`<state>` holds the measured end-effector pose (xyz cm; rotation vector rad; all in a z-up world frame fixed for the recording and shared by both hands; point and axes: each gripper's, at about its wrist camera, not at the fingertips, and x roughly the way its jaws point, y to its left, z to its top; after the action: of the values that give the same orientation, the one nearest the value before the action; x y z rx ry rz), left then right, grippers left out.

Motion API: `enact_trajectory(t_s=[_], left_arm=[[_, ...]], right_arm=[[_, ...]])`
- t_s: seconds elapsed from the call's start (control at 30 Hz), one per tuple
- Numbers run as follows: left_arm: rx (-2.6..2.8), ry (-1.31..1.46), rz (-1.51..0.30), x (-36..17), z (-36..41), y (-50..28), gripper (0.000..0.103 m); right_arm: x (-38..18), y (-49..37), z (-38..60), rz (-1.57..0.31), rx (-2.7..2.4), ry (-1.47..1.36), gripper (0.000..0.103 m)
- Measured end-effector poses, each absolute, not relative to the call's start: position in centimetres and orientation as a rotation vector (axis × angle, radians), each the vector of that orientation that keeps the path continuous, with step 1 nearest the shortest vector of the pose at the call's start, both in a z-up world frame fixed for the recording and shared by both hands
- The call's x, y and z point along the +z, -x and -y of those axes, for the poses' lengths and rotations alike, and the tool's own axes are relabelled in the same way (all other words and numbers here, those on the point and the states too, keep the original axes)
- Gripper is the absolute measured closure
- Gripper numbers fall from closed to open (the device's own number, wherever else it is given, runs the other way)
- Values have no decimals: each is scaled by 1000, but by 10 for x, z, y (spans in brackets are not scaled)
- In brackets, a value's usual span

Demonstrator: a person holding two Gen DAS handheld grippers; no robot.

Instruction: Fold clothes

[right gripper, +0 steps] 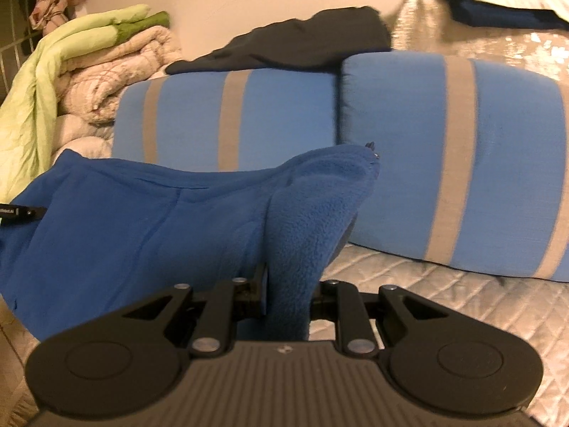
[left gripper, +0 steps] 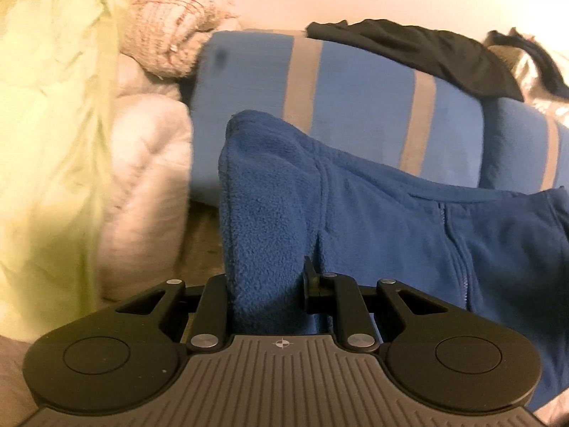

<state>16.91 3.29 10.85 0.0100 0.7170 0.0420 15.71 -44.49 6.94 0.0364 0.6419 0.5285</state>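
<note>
Clearly, a blue fleece jacket (left gripper: 373, 220) with a zip is pinched at two corners by the left gripper (left gripper: 268, 284) and right gripper (right gripper: 290, 284); no writing is legible.

No readable text, brand, number or label shows in either view. The nearest thing to lettering is a small pale strip on a black bar (right gripper: 22, 212) at the left edge of the right wrist view, lying against the blue fleece garment (right gripper: 142, 220); its characters are too small and blurred to make out. The only sign is a little crosshair target mark (left gripper: 282, 343), a circle quartered by a cross, printed on the grey ribbed body of the left gripper, just behind the fleece. A fainter, blurred mark (right gripper: 283, 348) sits at the same spot on the right gripper's body.
</note>
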Motion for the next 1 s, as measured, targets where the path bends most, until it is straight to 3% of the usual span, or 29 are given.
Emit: enact_trajectory(t_s=[0.07, 0.13, 0.17, 0.23, 0.27, 0.3, 0.33, 0.4, 0.53, 1.0], left_arm=[[53, -36, -724, 101, -42, -174, 78], [74, -85, -733, 89, -49, -180, 65], [96, -137, -739, 77, -50, -185, 61], [224, -284, -723, 55, -48, -192, 54], [296, -366, -700, 46, -46, -194, 43], [351, -433, -672, 39, -45, -195, 36], [364, -440, -658, 37, -47, -194, 28], [344, -384, -651, 35, -56, -192, 27], [289, -237, -643, 29, -74, -183, 27], [117, -110, -593, -4, -72, -176, 23]], right_arm=[[67, -159, 434, -650, 543, -39, 83], [60, -164, 421, -678, 534, -27, 77], [54, -168, 414, -694, 522, -9, 55], [39, -174, 398, -690, 449, 80, 26], [33, -175, 392, -674, 408, 120, 9], [30, -173, 391, -643, 388, 127, 5], [29, -174, 393, -640, 398, 102, 5], [27, -176, 397, -654, 416, 56, 0], [23, -171, 409, -657, 439, 37, 0], [-41, -131, 453, -682, 309, 82, 0]])
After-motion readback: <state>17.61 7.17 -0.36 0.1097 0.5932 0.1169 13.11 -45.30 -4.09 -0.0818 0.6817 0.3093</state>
